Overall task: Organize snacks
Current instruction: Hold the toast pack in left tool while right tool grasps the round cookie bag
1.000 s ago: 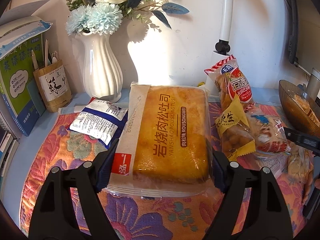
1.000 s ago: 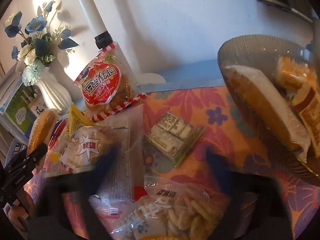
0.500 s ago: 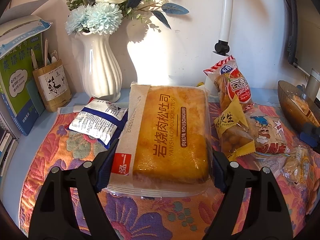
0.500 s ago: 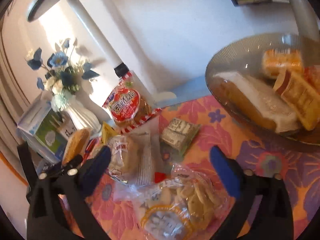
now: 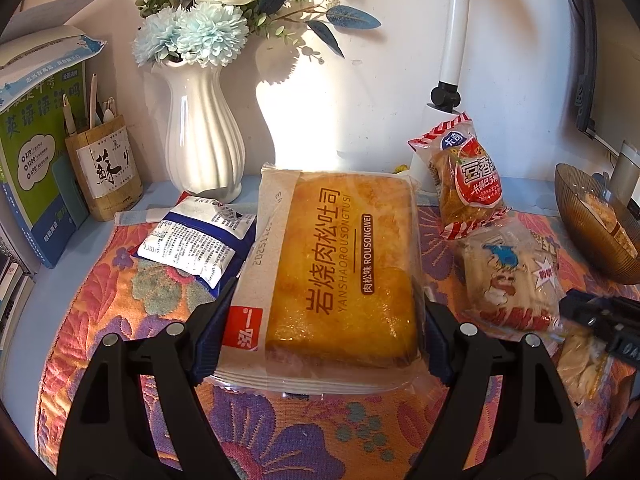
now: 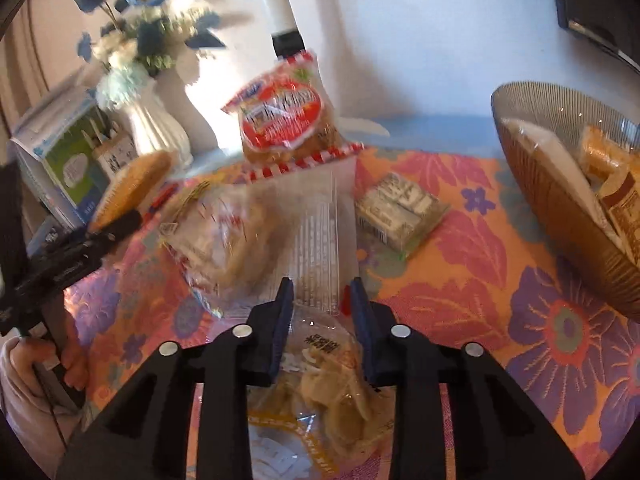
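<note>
Toast pack [image 5: 336,272] flat, chips bag [image 6: 320,380] pinched

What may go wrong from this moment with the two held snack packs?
1. The right gripper has just closed on the crisps bag, apparently only its thin film; it may slip out.
2. The left gripper pinches the toast pack at its near end; the soft bread may sag or squash.
3. The bowl already holds packs; room looks short.

One vase [image 5: 204,136], one bowl [image 6: 560,200]
</note>
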The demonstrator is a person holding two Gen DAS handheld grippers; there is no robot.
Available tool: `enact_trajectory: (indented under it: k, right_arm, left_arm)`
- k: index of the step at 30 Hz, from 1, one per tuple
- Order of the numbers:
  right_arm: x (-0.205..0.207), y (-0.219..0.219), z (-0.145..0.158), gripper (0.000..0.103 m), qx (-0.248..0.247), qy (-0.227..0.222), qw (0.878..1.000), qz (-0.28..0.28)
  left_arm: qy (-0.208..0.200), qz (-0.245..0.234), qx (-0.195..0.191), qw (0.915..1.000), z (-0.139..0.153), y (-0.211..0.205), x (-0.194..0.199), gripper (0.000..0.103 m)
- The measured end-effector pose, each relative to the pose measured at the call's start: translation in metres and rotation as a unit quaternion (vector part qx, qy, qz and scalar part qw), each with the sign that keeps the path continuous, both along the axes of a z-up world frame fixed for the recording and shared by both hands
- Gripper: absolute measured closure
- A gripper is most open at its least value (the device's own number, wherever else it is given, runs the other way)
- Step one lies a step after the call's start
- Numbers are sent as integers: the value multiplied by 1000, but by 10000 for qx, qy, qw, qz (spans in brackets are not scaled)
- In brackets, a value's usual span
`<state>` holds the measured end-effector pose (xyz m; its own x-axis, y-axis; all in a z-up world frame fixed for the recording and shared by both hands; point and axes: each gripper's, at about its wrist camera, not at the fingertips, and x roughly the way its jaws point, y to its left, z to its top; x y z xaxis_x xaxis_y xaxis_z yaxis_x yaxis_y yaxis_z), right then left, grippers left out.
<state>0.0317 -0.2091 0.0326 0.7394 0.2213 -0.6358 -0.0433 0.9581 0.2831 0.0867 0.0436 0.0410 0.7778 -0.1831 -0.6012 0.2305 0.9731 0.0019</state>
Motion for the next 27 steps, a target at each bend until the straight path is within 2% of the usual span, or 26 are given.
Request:
enact_trajectory:
  k: [4,8,12,22,27]
  right_arm:
    - [-18,-22,7,76,462,-579,9963,-427]
    - [-32,-33,17,76,800,-1148,9890,-474]
    - [-30,-35,19,76,884,-1208,9879,-408]
    - [-34,-41,18,77,987,-1230,9863,-479]
    - [-36,-47,16,92,1113,-1241,9844,-567]
  left_arm:
    - [-109,14,-36,9999,2,0,-5,24]
    - [-304,68,-122,9994,8,4,-11,24]
    - [-515,141,-146,9985,14,6,-16,24]
    - [-444,74,-150,9989,12,6,-13,24]
    - [-500,18,-151,9986,12,5,-15,24]
